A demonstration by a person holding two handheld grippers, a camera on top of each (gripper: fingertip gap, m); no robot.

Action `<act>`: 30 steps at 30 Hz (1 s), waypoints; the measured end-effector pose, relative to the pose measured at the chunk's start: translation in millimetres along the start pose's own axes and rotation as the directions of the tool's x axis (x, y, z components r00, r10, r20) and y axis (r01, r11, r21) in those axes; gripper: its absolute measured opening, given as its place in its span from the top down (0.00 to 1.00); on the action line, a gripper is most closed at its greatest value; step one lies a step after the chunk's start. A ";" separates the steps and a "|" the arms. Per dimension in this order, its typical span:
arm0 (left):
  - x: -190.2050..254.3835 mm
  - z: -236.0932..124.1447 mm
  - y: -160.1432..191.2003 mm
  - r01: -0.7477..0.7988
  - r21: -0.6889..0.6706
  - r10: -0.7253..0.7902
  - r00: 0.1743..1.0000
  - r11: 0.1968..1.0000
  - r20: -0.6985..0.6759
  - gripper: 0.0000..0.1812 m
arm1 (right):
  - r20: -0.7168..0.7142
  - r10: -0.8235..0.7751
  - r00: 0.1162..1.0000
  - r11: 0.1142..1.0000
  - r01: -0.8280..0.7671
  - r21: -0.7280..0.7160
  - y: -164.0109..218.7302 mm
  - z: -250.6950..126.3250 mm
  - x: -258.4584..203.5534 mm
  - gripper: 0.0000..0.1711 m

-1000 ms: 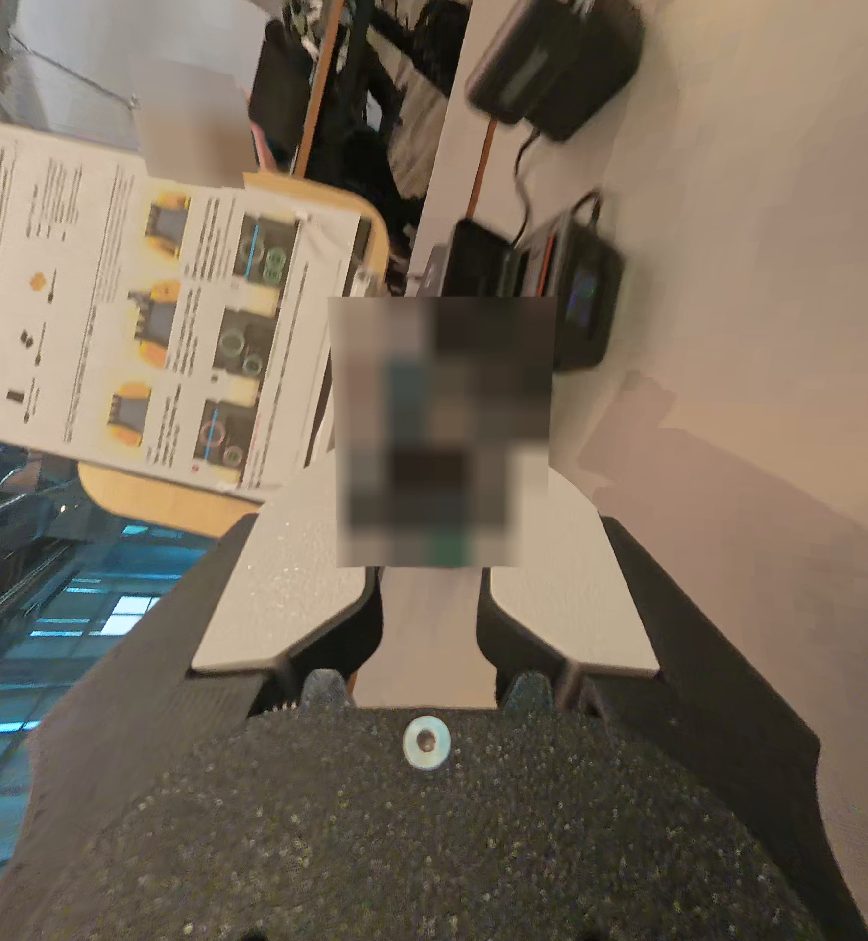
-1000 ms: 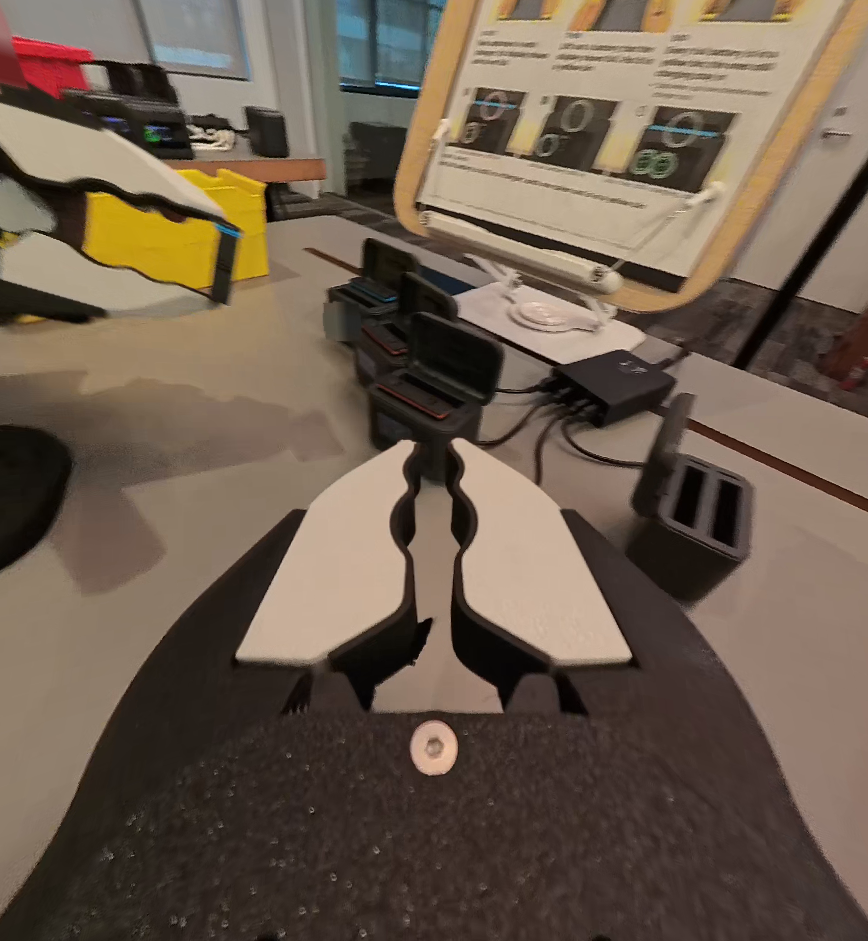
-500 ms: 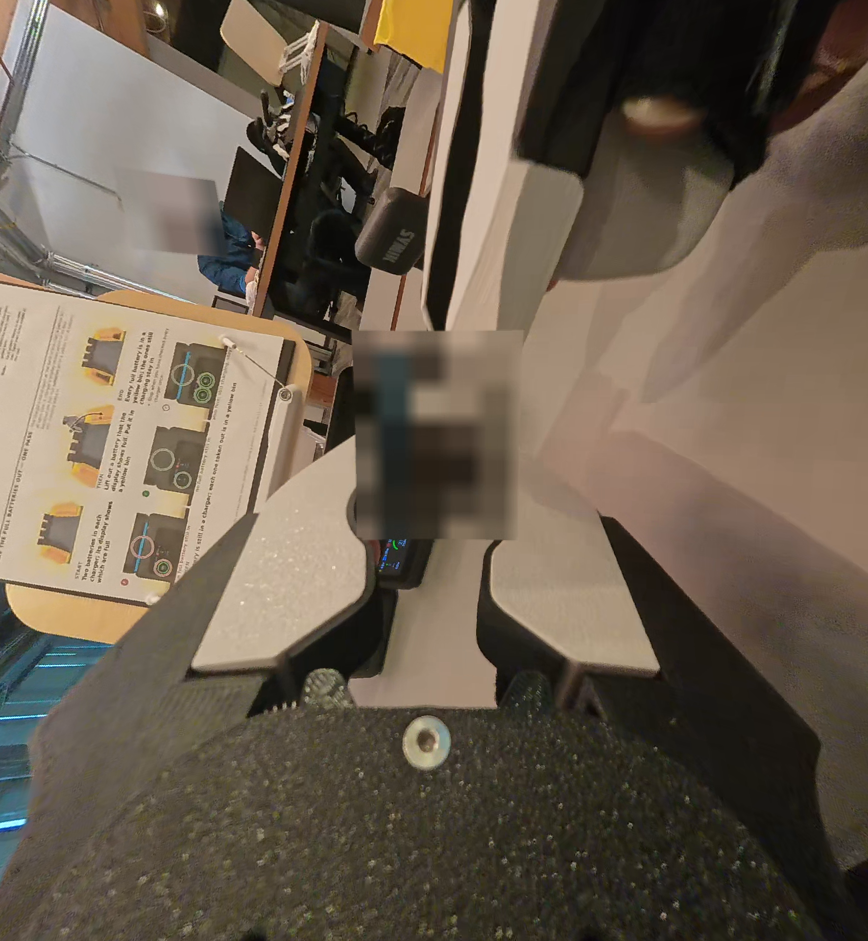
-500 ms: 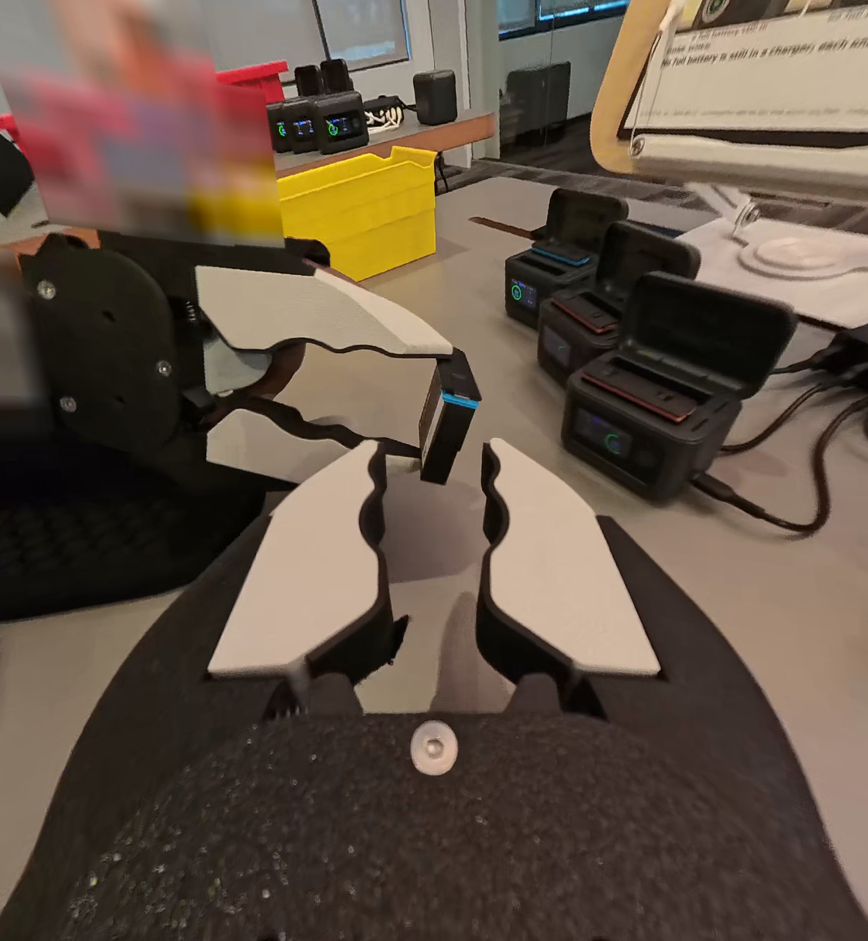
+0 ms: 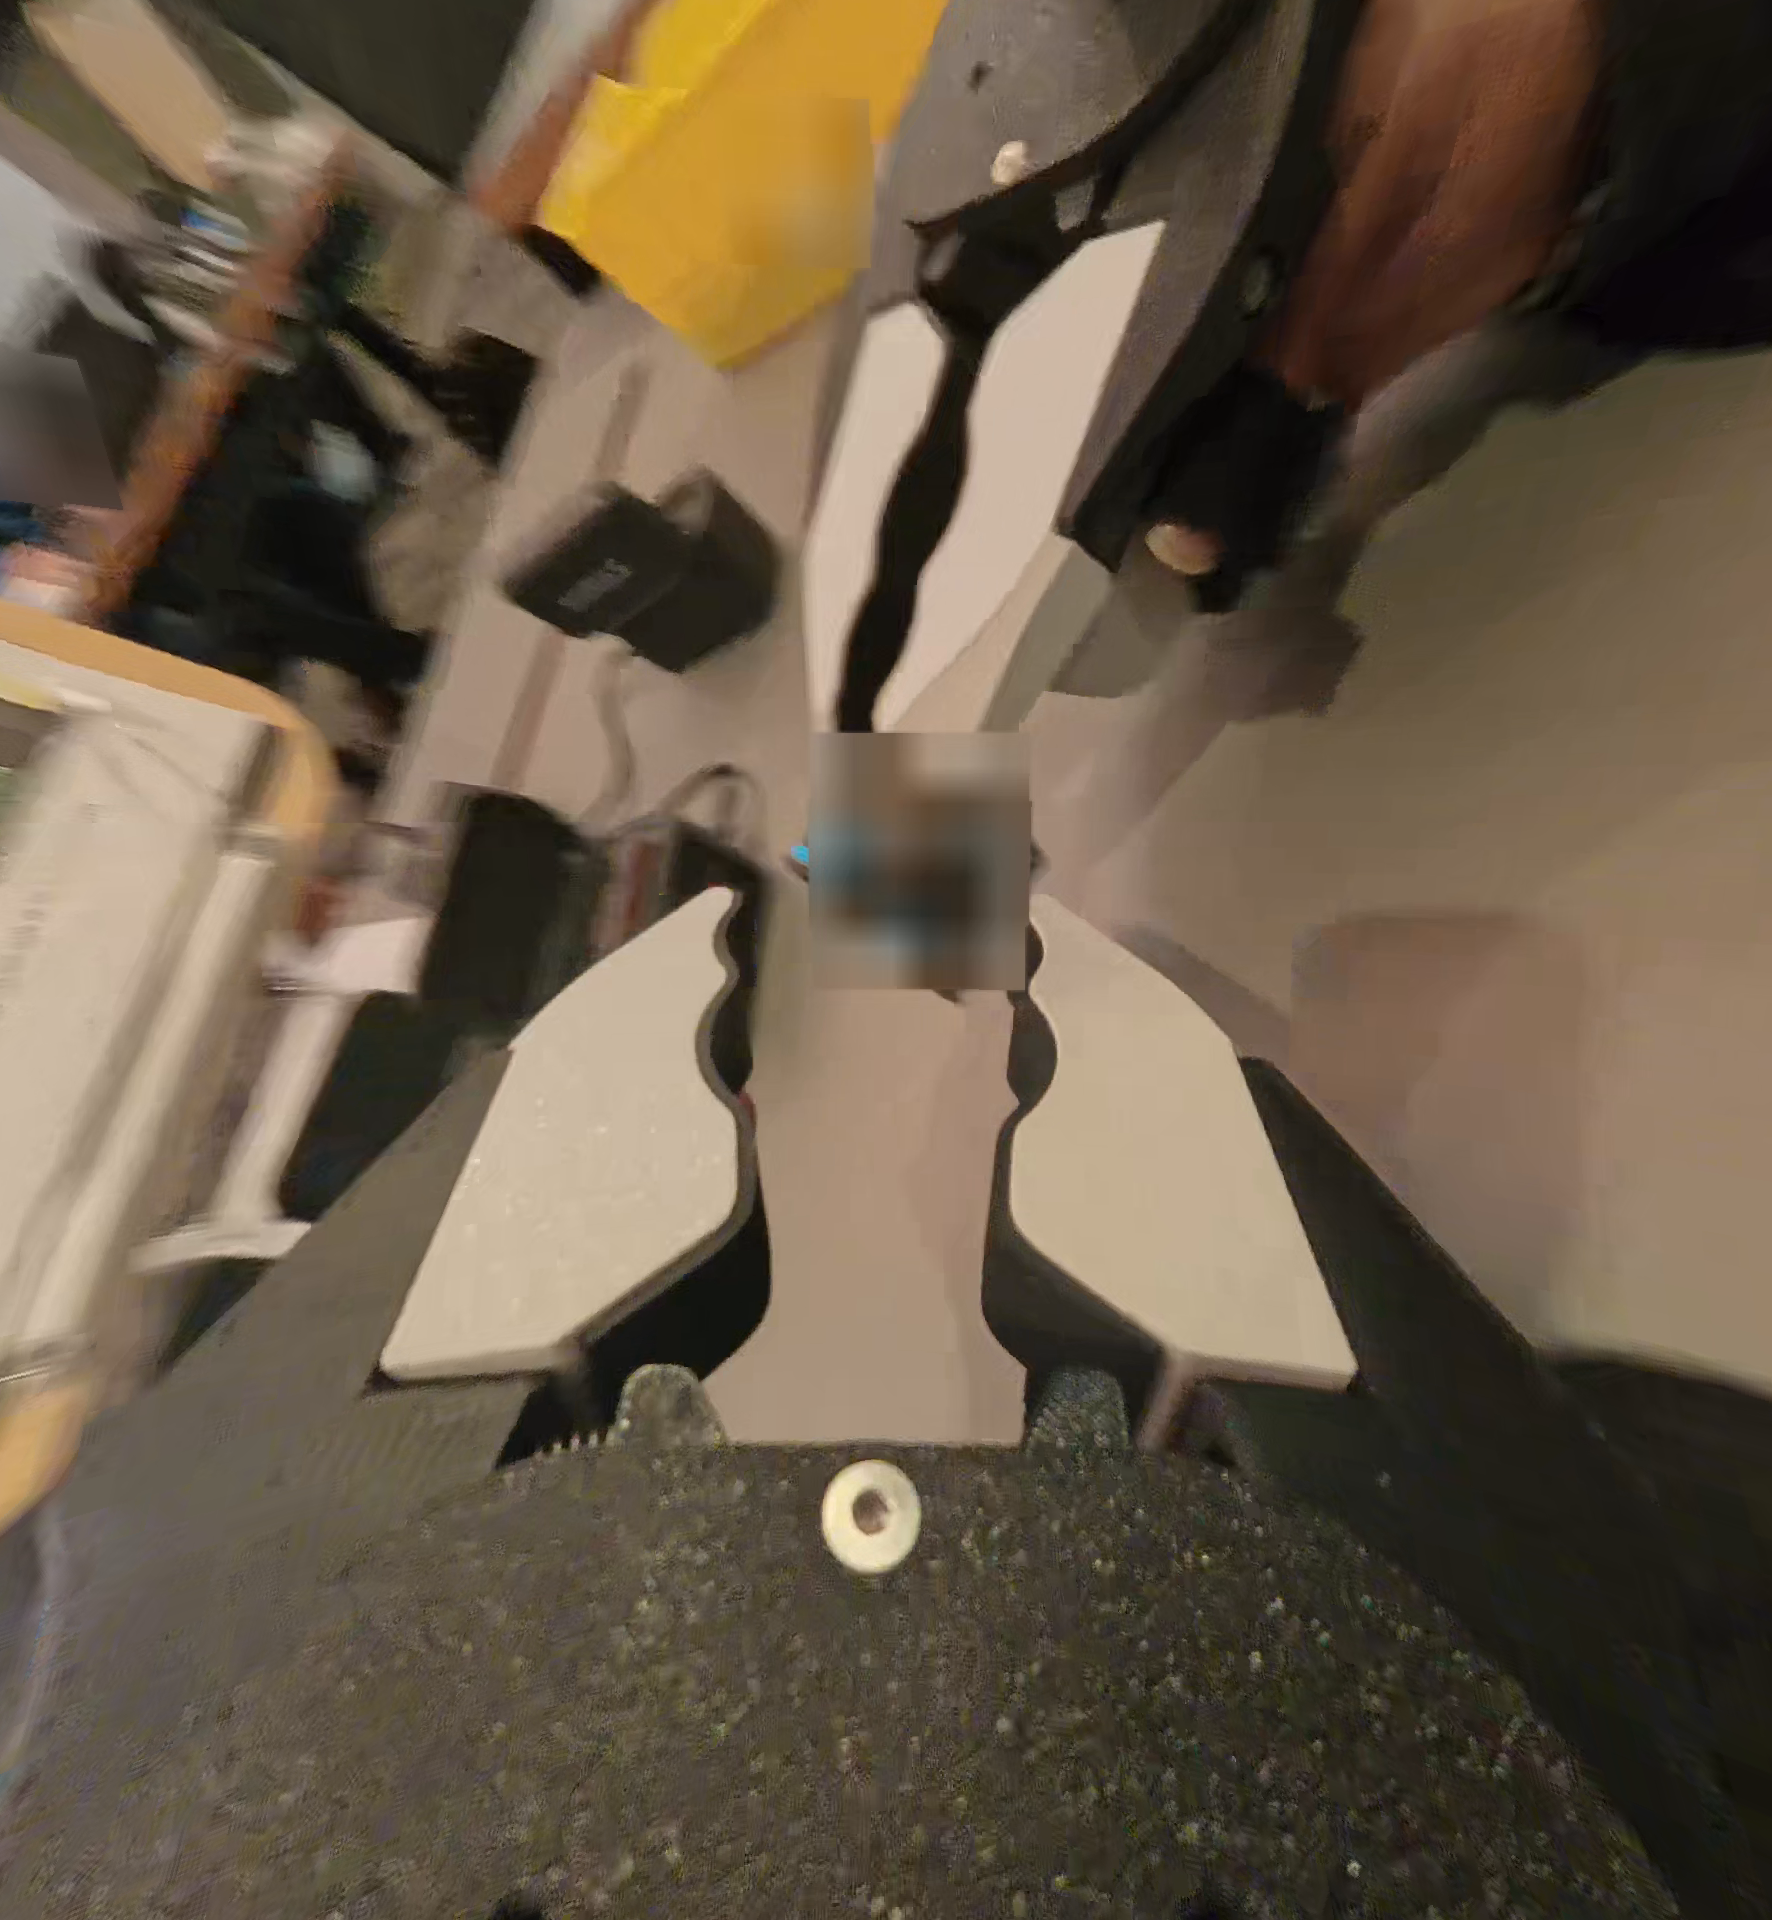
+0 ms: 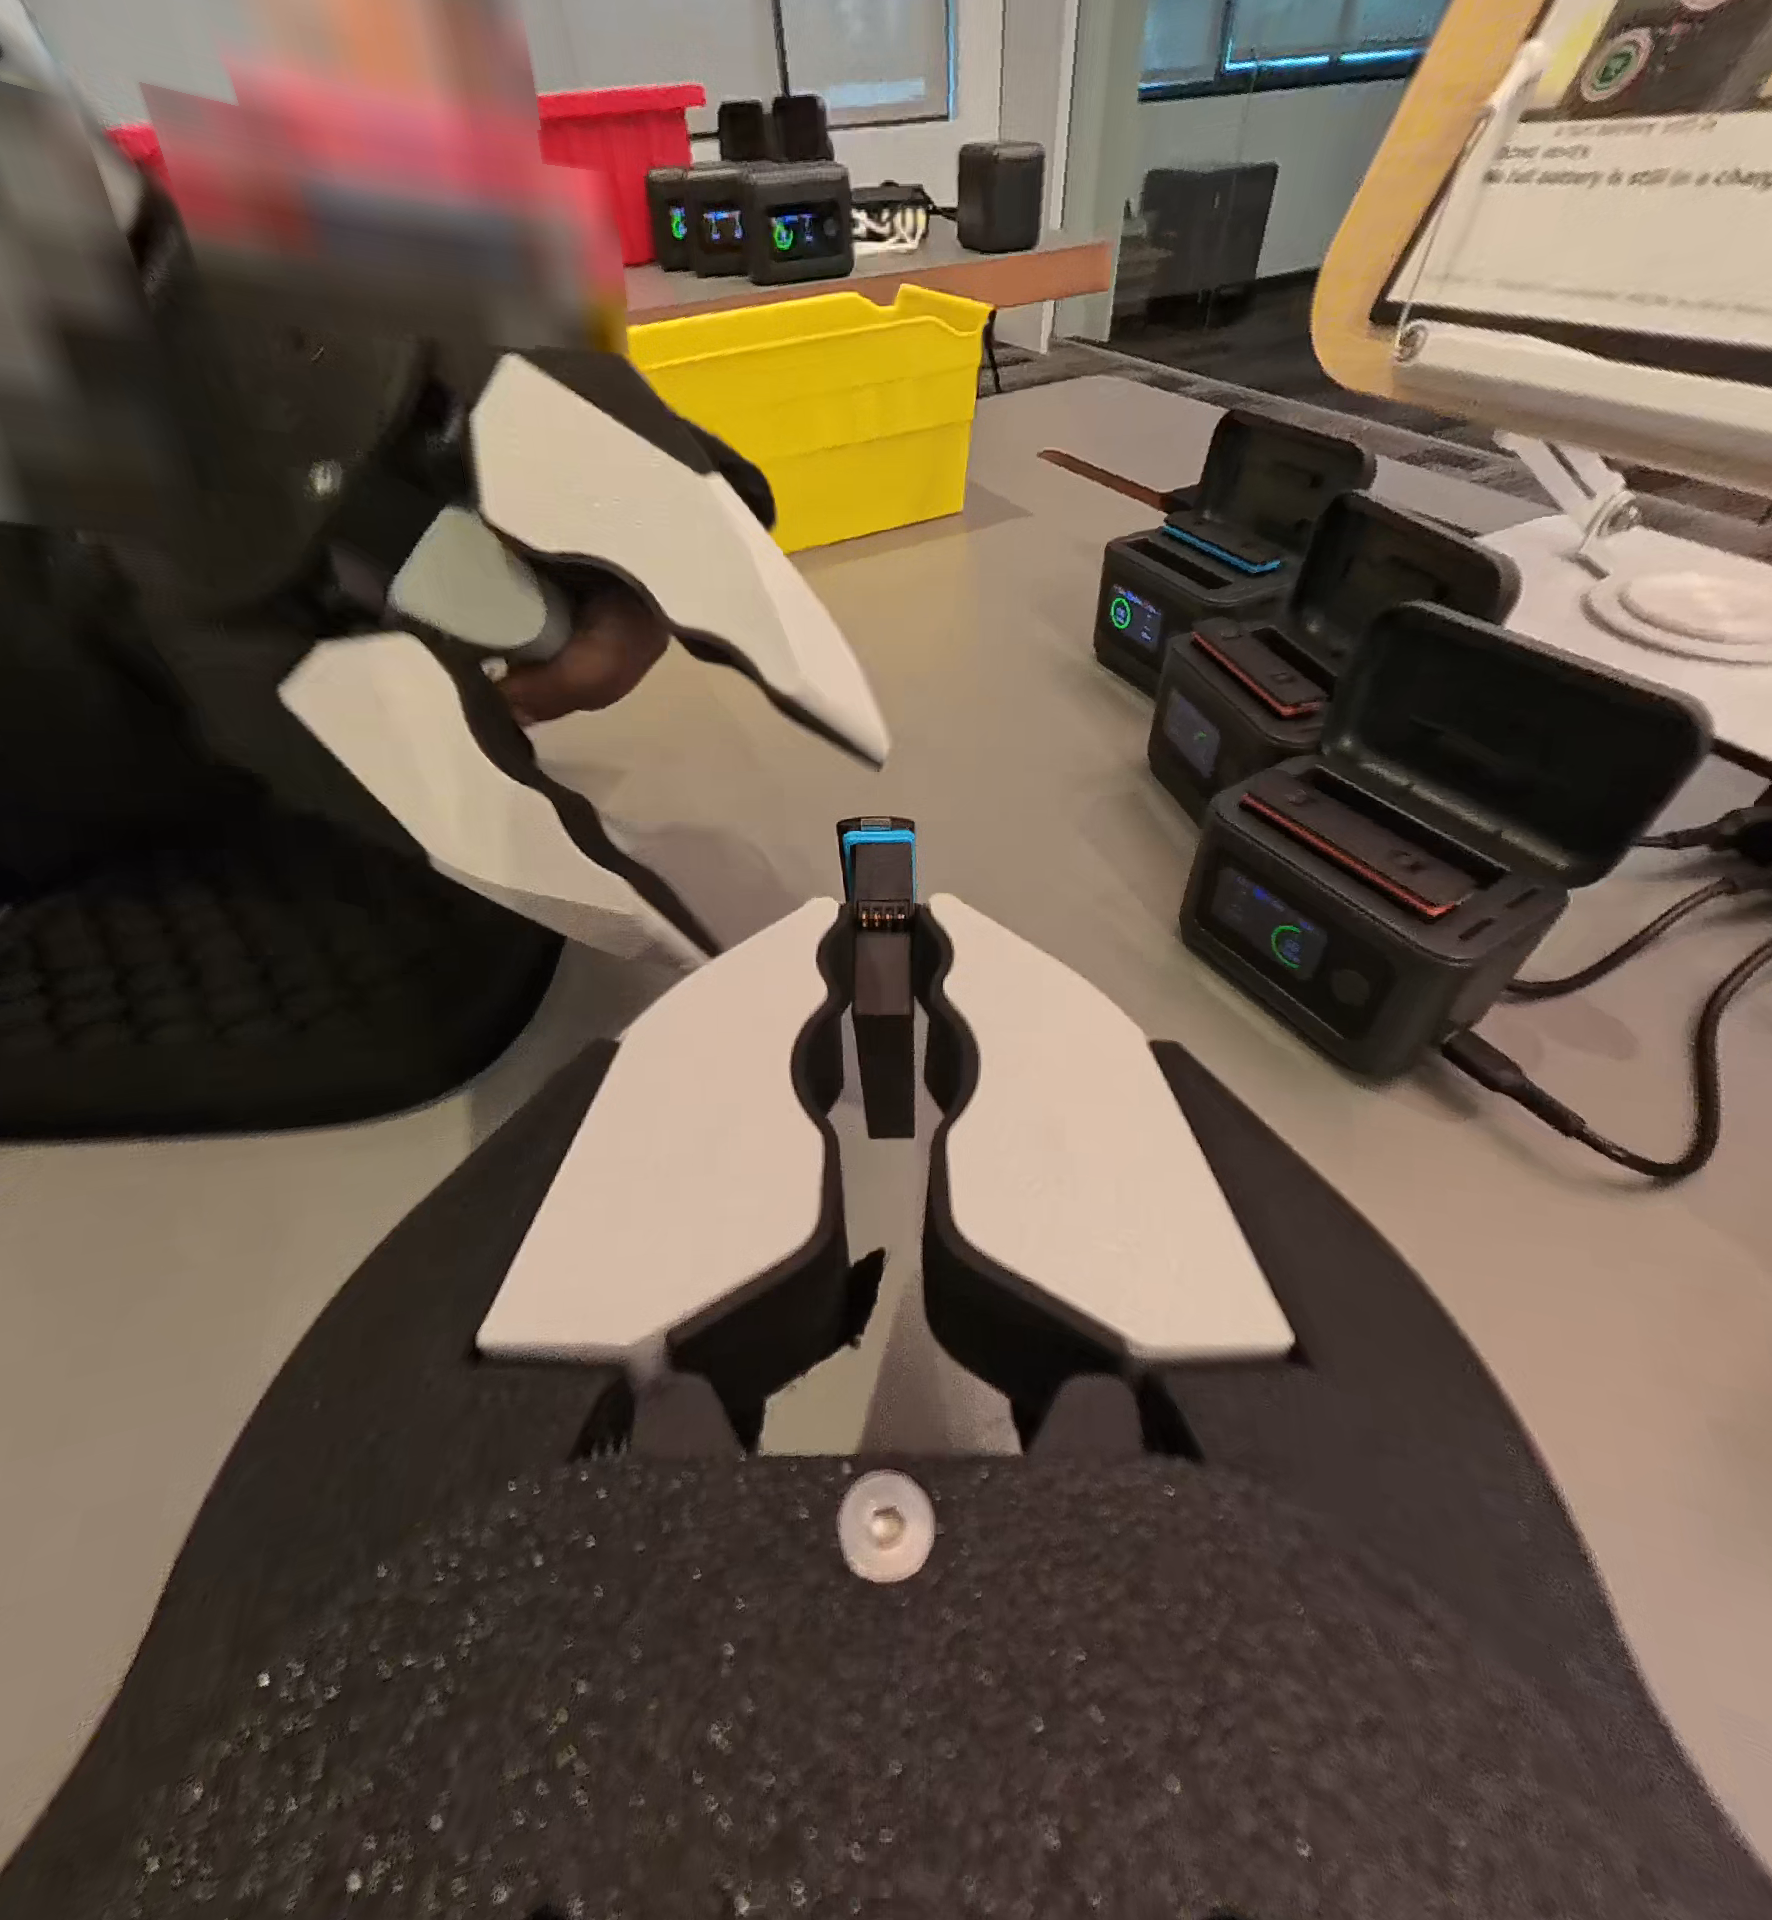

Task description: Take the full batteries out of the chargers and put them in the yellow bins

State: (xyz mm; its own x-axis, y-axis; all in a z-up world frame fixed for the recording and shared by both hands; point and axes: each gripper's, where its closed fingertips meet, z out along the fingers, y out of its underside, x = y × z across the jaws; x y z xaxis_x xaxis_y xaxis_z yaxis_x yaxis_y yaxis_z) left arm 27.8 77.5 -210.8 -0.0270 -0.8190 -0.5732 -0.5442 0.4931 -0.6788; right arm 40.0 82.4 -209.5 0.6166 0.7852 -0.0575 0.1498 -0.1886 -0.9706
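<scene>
Now battery [image 6: 880,977] passed from left gripper [image 6: 788,842] to right gripper [image 6: 877,914].

A pale grey worktop [image 6: 1017,727] fills the foreground under soft indoor light. Behind it a second table [image 6: 861,278] with a brown edge stands against a light wall. Windows [image 6: 1266,42] with dark frames line the far side, showing blue beyond. A wood-rimmed board [image 6: 1381,208] on a white stand [image 6: 1682,613] rises at the right. Dark carpet [image 6: 1225,358] covers the floor.
</scene>
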 end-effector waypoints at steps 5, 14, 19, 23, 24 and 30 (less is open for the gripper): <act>12.4 -2.4 7.3 0.322 0.050 -0.299 0.918 0.945 -0.263 0.77 | 0.081 -0.069 0.994 0.997 0.066 0.044 -5.9 -2.8 -17.3 0.94; 25.4 -9.1 -7.4 0.467 0.166 -0.353 0.818 0.869 -0.454 0.92 | 0.204 -0.073 0.976 0.991 0.048 0.124 -18.5 -10.2 -38.1 0.94; 21.4 -14.5 -4.3 0.393 0.127 -0.303 0.845 0.911 -0.441 0.92 | 0.198 -0.084 0.977 0.992 0.064 0.106 -16.1 -9.0 -38.5 0.94; -10.4 -24.7 15.9 0.201 0.015 -0.183 0.921 0.980 -0.345 0.92 | 0.075 -0.074 0.994 0.992 0.066 0.108 -21.0 -14.5 -15.8 0.91; -24.1 -28.6 22.7 0.155 -0.031 -0.157 0.937 0.987 -0.313 0.92 | 0.030 -0.061 0.998 0.992 0.057 0.113 -23.0 -18.1 -6.1 0.91; -115.2 -49.3 73.0 -0.022 -0.344 -0.041 0.984 0.939 -0.174 0.92 | -0.293 0.088 0.952 0.984 -0.038 0.171 -28.4 -48.0 63.1 0.93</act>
State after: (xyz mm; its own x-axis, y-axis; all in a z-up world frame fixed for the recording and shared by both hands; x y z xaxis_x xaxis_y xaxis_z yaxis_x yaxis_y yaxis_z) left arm -50.1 193.4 -171.7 -0.1503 -0.8770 -0.4563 -0.7984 0.3799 -0.4671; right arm 111.7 108.9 -174.3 0.8268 0.5580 -0.0714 -0.0086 -0.1145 -0.9934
